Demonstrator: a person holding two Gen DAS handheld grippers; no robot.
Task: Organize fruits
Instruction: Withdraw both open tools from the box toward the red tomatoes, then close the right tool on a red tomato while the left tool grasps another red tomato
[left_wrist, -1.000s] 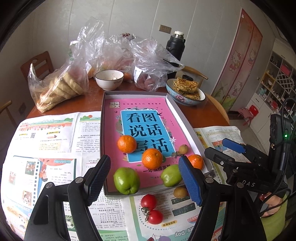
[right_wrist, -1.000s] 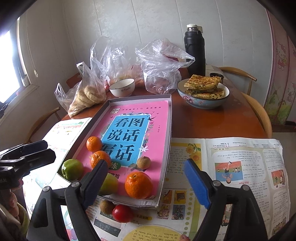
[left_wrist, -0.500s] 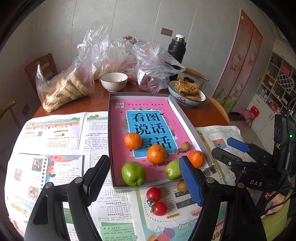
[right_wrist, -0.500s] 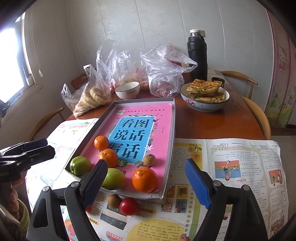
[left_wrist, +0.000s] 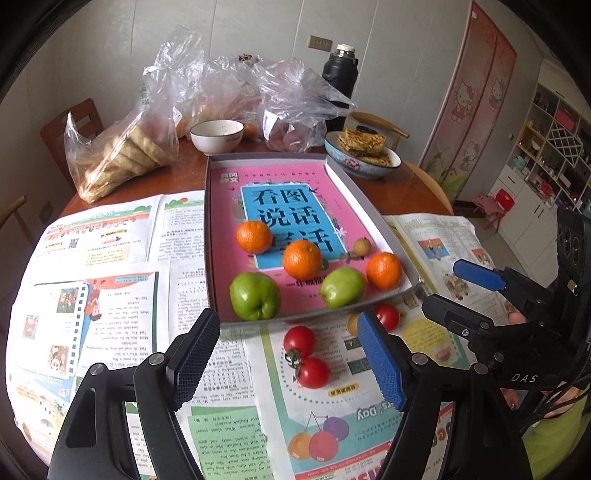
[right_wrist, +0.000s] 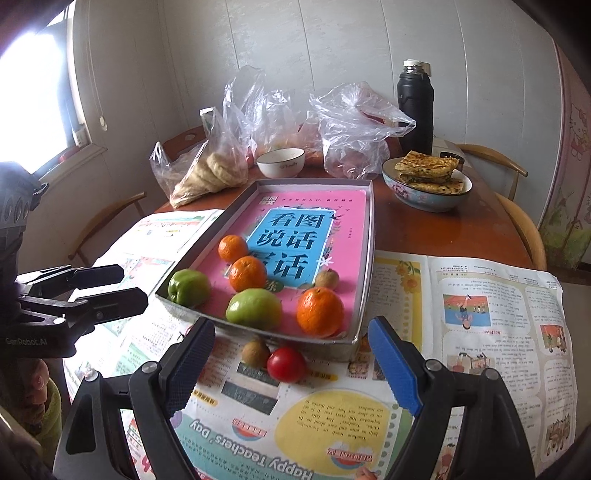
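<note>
Tomatoes (left_wrist: 306, 357) sit loose outside the tray (left_wrist: 373, 206) near the desk's front edge; both tools hover released, so pickup seems next.

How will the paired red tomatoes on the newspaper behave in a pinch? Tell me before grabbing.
The two tomatoes look joined by a green stem, so lifting one probably drags the other along. Their glossy, round skins suggest they may slip or roll on the flat newspaper if nudged. They likely bruise or split under a hard squeeze from the left gripper, whose jaws stand wide open.
</note>
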